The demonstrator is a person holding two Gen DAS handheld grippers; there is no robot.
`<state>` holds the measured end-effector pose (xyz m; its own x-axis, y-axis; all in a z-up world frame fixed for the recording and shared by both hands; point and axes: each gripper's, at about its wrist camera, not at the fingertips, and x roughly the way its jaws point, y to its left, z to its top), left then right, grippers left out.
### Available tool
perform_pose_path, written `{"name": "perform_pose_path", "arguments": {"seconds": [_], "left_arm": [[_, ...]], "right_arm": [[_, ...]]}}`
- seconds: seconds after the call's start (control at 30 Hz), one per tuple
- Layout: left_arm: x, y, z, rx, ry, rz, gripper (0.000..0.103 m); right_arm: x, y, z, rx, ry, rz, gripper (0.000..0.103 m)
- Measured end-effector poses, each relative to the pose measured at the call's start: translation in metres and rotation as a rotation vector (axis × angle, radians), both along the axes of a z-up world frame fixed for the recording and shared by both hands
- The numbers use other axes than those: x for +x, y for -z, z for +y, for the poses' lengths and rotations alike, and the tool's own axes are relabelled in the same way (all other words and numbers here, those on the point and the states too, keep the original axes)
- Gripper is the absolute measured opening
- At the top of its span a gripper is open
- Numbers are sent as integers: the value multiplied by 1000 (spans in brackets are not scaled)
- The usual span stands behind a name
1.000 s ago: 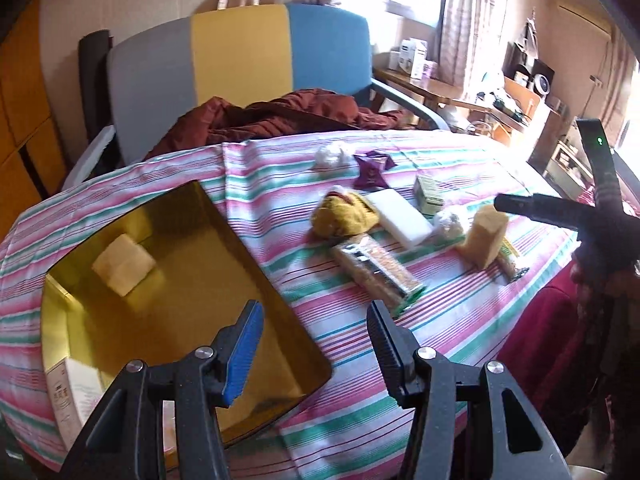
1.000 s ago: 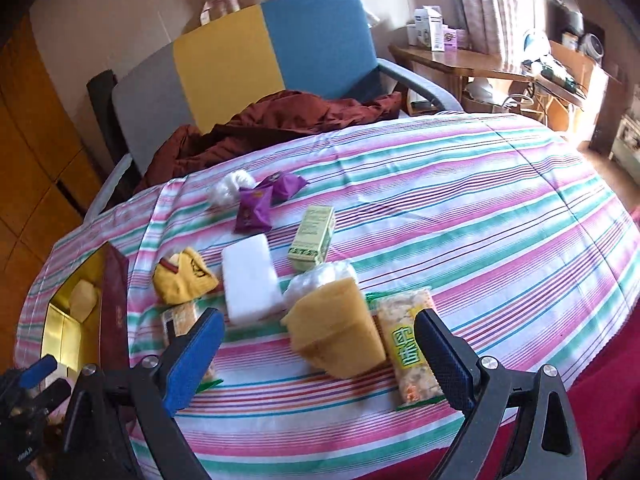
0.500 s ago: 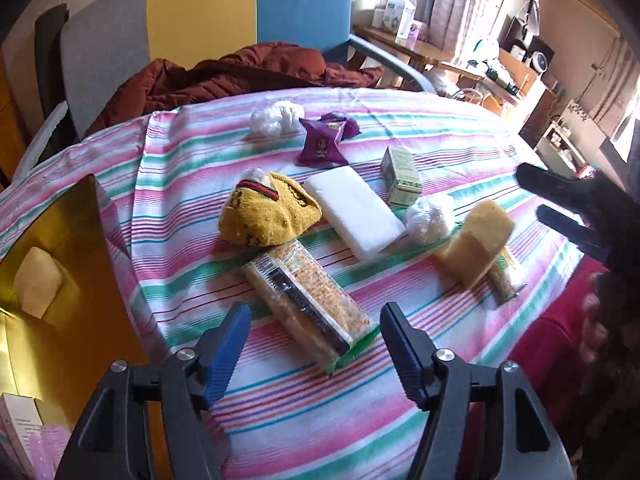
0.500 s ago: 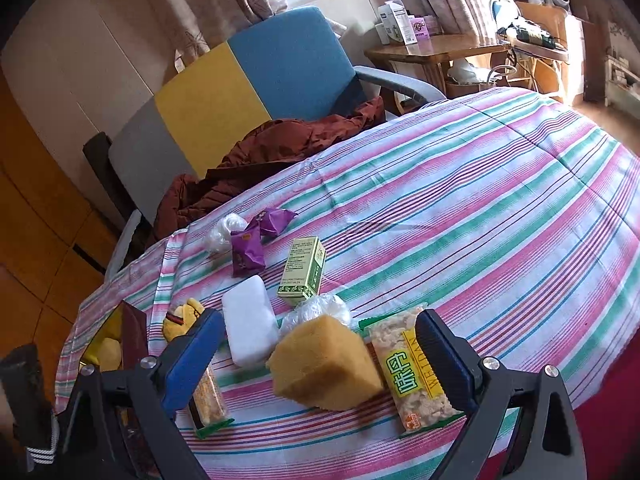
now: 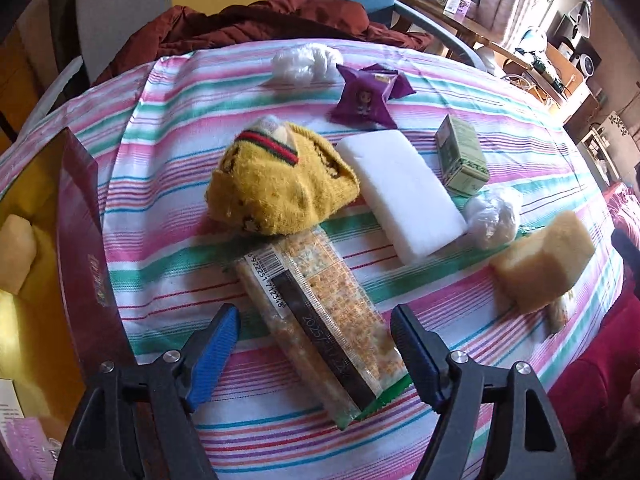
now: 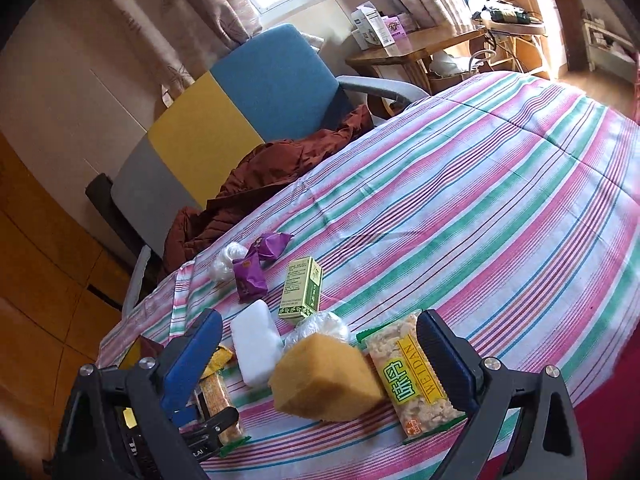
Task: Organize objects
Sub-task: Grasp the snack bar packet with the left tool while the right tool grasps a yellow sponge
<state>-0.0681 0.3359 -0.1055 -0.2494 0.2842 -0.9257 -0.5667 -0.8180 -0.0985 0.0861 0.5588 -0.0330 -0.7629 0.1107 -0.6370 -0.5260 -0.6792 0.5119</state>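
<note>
At the far left of the left wrist view stood the red-walled box [image 5: 80,240] with its gold lining, and a pale yellow sponge piece [image 5: 16,252] lay inside it. Right of the box, on the striped tablecloth [image 5: 168,168], the left gripper [image 5: 314,340] hung with its jaws wide apart and nothing between the pads, straddling the near end of the long cereal bar packet [image 5: 320,320]. Just beyond the packet, and touching its far end, sat the yellow knitted cloth [image 5: 280,188]. Right of the cloth lay the white foam block [image 5: 400,196], with a white plastic wad [image 5: 304,62] and two purple candy wrappers [image 5: 368,96] farther back. Right of the block stood the green carton [image 5: 460,156], then a clear plastic bundle [image 5: 492,216], then the yellow sponge [image 5: 544,264] near the tablecloth's right edge.

In the right wrist view the right gripper [image 6: 318,354] was likewise spread open and empty, framing the yellow sponge, with a WEIDAN snack packet [image 6: 416,376] touching the sponge's right side beside the right finger
</note>
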Motion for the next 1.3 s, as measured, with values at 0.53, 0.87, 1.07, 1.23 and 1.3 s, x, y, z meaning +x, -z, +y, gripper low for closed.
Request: {"name": "perform_pose_path", "arguments": {"seconds": [0.53, 0.87, 1.07, 1.23, 1.3], "left_arm": [[25, -3, -2, 25, 100, 98, 52], [38, -10, -13, 78, 130, 76, 48], [49, -33, -29, 172, 142, 87, 48], [53, -51, -47, 217, 128, 96, 48], [54, -57, -55, 230, 121, 101, 48]], "right_arm": [[-33, 16, -30, 94, -169, -187, 98], [-57, 43, -57, 231, -258, -428, 59], [-53, 33, -61, 250, -270, -369, 54], [-45, 16, -68, 249, -294, -247, 54], [-43, 12, -72, 248, -307, -221, 54]]}}
